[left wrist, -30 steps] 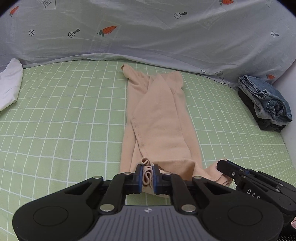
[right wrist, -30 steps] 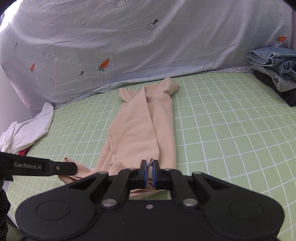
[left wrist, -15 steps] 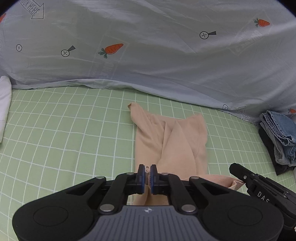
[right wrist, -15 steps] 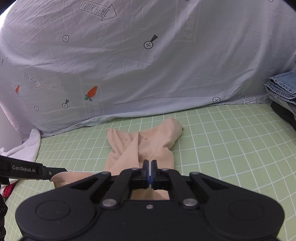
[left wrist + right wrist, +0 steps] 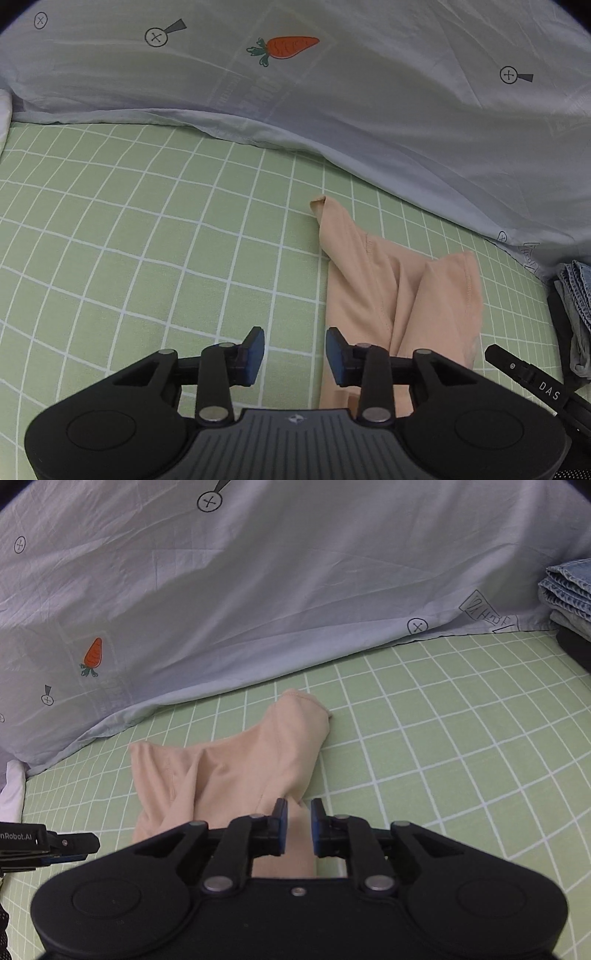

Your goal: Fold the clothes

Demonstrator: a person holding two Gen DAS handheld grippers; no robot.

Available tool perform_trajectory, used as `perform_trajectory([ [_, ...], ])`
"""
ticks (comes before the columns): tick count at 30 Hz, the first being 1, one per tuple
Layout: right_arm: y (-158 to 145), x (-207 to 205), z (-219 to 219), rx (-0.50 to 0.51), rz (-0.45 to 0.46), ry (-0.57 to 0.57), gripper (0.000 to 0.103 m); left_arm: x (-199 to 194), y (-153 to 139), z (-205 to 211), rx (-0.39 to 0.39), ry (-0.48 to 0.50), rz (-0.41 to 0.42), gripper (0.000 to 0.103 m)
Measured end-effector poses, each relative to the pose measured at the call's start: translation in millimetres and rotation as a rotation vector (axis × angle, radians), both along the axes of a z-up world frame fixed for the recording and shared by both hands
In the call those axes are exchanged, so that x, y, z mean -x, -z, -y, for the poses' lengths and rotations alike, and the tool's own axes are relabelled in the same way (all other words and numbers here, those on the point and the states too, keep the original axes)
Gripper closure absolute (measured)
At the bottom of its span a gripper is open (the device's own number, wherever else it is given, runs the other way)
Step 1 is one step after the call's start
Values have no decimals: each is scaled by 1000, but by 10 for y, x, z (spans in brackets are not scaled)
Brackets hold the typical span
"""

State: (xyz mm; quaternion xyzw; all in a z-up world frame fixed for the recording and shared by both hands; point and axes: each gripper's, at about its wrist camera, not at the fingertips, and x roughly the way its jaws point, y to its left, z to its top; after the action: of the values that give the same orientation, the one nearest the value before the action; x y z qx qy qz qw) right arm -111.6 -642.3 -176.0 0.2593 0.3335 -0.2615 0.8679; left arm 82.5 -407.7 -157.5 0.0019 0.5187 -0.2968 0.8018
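A beige garment (image 5: 399,295) lies folded back on itself on the green checked bedsheet (image 5: 147,236). My left gripper (image 5: 295,350) hovers over the garment's left edge; its jaws are opening and only bare sheet shows between the blue pads. In the right wrist view the same beige garment (image 5: 236,768) lies just ahead. My right gripper (image 5: 298,825) is over its near right part, jaws opening, with cloth showing in the gap and the pads standing off it. Each view catches the other gripper's tip at its edge.
A pale blue duvet (image 5: 332,110) with carrot prints is bunched along the far side. Folded jeans (image 5: 569,590) are stacked at the right. A white cloth (image 5: 11,790) lies at the left edge.
Both grippers carried the garment's near end towards the far end, doubling it over, and sank a little. Both then let go: their jaws went from shut on the cloth to parted.
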Motion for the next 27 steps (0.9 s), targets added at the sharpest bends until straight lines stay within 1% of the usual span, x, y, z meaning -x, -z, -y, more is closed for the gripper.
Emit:
perform_trajectory([
  [2,-33,182,-23,-28,10,9,68,25,-35,-229,-5,11,-13,54],
  [5,-65,395,-139,-72,14,-3,68,142,-34,-487,-8,30,-41,51],
  [7,-60,504,-261,-85,7,-24,67,214,-5,-542,5,39,-70,50],
  [8,-48,550,-324,-96,2,-34,67,255,21,-547,17,44,-89,48],
  [9,-33,585,-368,-113,0,-40,66,297,47,-552,30,49,-109,43],
  [10,-16,616,-399,-134,2,-43,66,338,73,-557,42,53,-128,42],
  [14,27,690,-407,-231,43,-37,64,418,143,-561,86,47,-171,41],
  [16,41,712,-381,-280,70,-33,62,406,176,-596,130,34,-207,41],
  [18,83,718,-339,-336,88,-30,52,395,224,-621,168,29,-241,42],
  [20,166,723,-314,-399,88,-25,49,391,289,-637,203,26,-277,44],
  [21,200,724,-307,-427,91,-24,48,393,320,-643,222,21,-295,46],
  [22,228,724,-305,-450,96,-27,50,405,316,-640,231,25,-297,58],
  [23,255,725,-303,-474,101,-30,56,417,313,-636,241,28,-300,70],
  [24,259,726,-303,-487,109,-33,70,430,307,-630,249,32,-300,77],
  [25,240,728,-305,-490,120,-37,77,448,277,-596,234,43,-278,83],
  [26,220,730,-308,-493,130,-40,88,454,237,-574,229,43,-263,93],
  [27,176,732,-295,-491,146,-39,95,460,196,-553,227,43,-249,93],
])
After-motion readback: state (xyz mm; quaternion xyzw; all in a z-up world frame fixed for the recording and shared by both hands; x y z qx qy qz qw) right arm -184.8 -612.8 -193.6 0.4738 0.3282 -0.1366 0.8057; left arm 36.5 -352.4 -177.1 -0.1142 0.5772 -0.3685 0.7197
